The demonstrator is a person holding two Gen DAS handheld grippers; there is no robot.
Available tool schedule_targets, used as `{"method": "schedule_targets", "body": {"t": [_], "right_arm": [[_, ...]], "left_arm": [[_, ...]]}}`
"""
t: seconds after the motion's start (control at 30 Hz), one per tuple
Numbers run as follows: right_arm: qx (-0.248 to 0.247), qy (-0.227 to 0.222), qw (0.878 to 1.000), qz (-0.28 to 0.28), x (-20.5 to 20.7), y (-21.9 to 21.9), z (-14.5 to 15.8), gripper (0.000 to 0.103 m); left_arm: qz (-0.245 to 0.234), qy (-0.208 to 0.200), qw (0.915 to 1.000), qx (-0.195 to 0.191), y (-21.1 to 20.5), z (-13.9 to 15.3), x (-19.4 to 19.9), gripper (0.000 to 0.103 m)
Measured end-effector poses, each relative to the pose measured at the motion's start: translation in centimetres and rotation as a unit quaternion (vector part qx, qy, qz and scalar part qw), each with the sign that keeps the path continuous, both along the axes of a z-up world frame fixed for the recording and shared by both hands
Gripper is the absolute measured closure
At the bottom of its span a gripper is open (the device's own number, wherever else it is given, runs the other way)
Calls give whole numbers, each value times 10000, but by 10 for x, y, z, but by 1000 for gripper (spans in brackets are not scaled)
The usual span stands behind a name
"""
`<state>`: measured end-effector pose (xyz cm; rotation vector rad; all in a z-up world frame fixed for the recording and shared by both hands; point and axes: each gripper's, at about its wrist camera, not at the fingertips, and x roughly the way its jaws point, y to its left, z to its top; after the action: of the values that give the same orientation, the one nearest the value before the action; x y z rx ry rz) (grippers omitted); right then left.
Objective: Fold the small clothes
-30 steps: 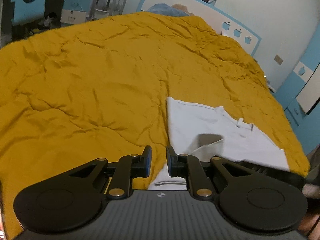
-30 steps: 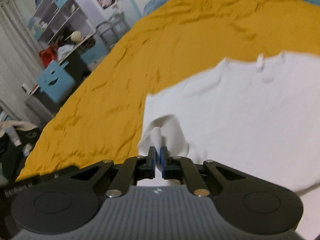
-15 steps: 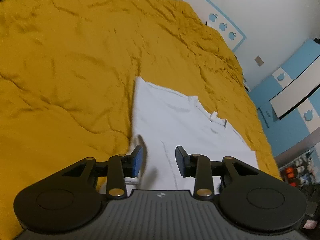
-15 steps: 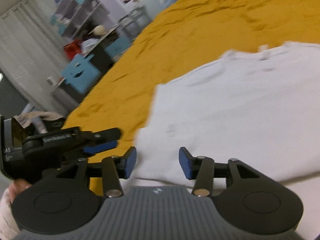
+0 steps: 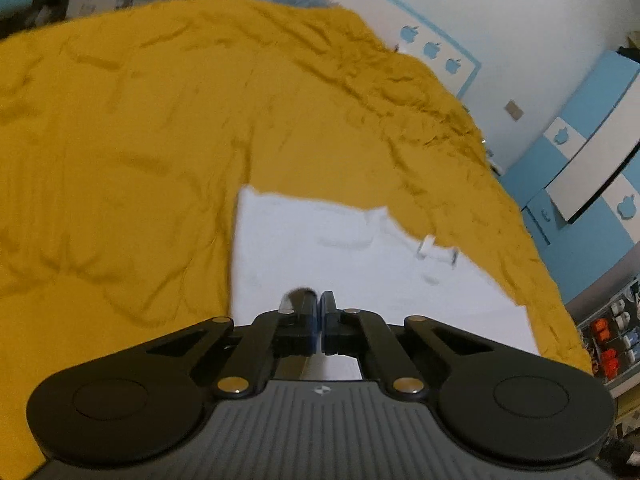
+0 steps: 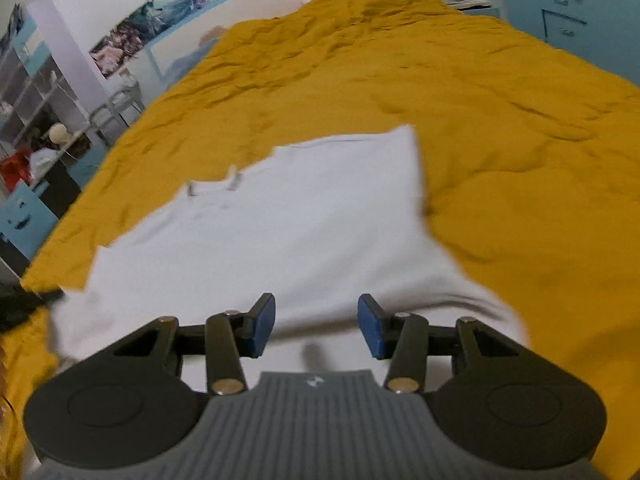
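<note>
Left jaws pressed together, right jaws spread wide — both low over the white shirt.

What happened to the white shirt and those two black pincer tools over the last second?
The right gripper let go of the bunched fold it was pinching; its jaws now stand wide open over the white shirt, which lies flat. The left gripper opened briefly, then closed; whether it pinches cloth is unclear. The yellow bedspread stayed put.
</note>
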<state>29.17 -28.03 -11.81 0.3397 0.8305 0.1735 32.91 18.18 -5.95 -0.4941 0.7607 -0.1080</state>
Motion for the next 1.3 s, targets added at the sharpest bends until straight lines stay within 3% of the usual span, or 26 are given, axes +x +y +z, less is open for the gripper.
{"method": "schedule_targets", "body": {"t": [0.17, 0.3, 0.37, 0.43, 0.47, 0.6, 0.7, 0.8, 0.87, 0.93, 1.0, 1.2, 1.3], "right_arm": [[-195, 73, 9998, 75, -13, -18, -10, 68], [-634, -43, 9980, -50, -8, -18, -20, 74], [-931, -131, 9954, -166, -3, -21, -21, 75], [-1111, -129, 9933, -280, -3, -27, -22, 99], [-1186, -141, 9921, -374, -3, -30, -24, 103], [-1003, -51, 9921, -753, -5, -47, -31, 103], [-1125, -22, 9910, -722, -5, -44, -29, 103], [-1137, 115, 9914, -640, -8, -45, -23, 103], [-1055, 121, 9929, -534, -12, -46, -13, 102], [-934, -49, 9945, -463, -16, -48, 2, 90], [-777, -225, 9957, -449, -14, -49, 13, 84], [-343, -226, 9982, -437, 39, -56, 11, 83], [92, -154, 9985, -517, 77, -64, 4, 75]], "left_arm": [[-260, -348, 9981, 434, -22, 53, 20, 102], [-312, -681, 9938, 823, -33, 92, 25, 102], [-240, -518, 9918, 1147, -33, 86, 34, 102], [-110, -95, 9926, 1209, -27, 59, 47, 102], [-95, 108, 9934, 1135, -24, 41, 53, 102], [-50, 669, 9904, 1213, -25, -18, 62, 102], [102, 972, 9889, 1118, -18, -42, 62, 101], [182, 1013, 9884, 1117, -9, -45, 56, 89], [197, 967, 9894, 1064, -5, -40, 51, 88], [217, 900, 9916, 905, 0, -35, 49, 77], [191, 833, 9938, 714, 3, -33, 44, 71], [239, 874, 9944, 550, 2, -40, 49, 71], [251, 816, 9952, 476, 0, -43, 55, 71]]}}
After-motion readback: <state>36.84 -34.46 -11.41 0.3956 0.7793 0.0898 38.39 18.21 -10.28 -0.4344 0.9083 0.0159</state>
